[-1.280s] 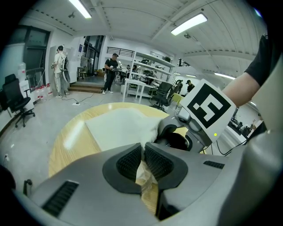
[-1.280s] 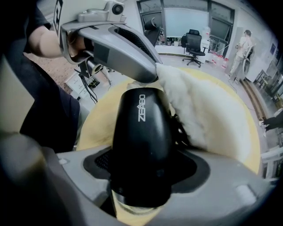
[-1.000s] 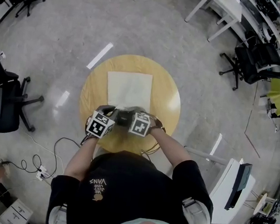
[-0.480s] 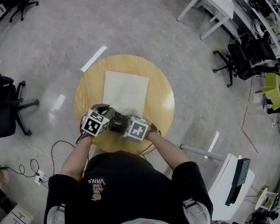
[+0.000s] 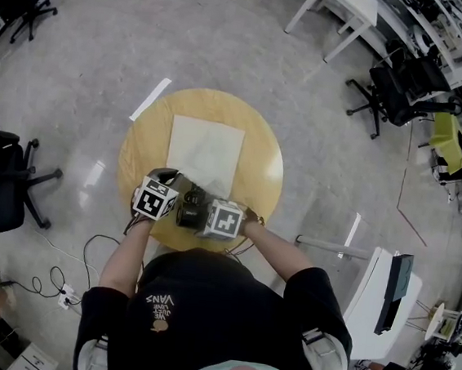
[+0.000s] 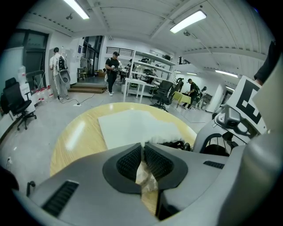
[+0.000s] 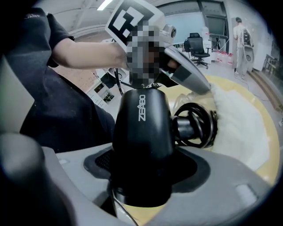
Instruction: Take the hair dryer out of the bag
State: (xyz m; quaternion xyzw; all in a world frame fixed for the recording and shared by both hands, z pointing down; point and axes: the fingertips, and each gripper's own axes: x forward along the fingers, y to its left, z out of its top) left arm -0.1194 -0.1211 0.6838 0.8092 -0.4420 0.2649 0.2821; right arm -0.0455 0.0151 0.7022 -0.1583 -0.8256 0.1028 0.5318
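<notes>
A flat white bag (image 5: 205, 154) lies on the round wooden table (image 5: 140, 150). My left gripper (image 6: 143, 152) is shut on the bag's crumpled near edge (image 6: 145, 173) and stands at the table's near side, its marker cube (image 5: 155, 201) on top. My right gripper (image 7: 141, 176) is shut on the black hair dryer (image 7: 141, 132), gripping its thick body. The dryer's coiled cord (image 7: 196, 123) hangs just beyond, at the bag's mouth (image 7: 239, 119). In the head view the dryer (image 5: 191, 209) sits between the two cubes, near the table's front edge.
Black office chairs (image 5: 2, 181) stand left of the table and another (image 5: 394, 82) far right. Cables and a power strip (image 5: 64, 286) lie on the floor at the near left. White desks (image 5: 348, 8) stand at the back. People stand far off (image 6: 112, 73).
The right gripper has drawn the hair dryer back toward the person and slightly up, away from the bag. The left gripper has held still on the bag's edge.
</notes>
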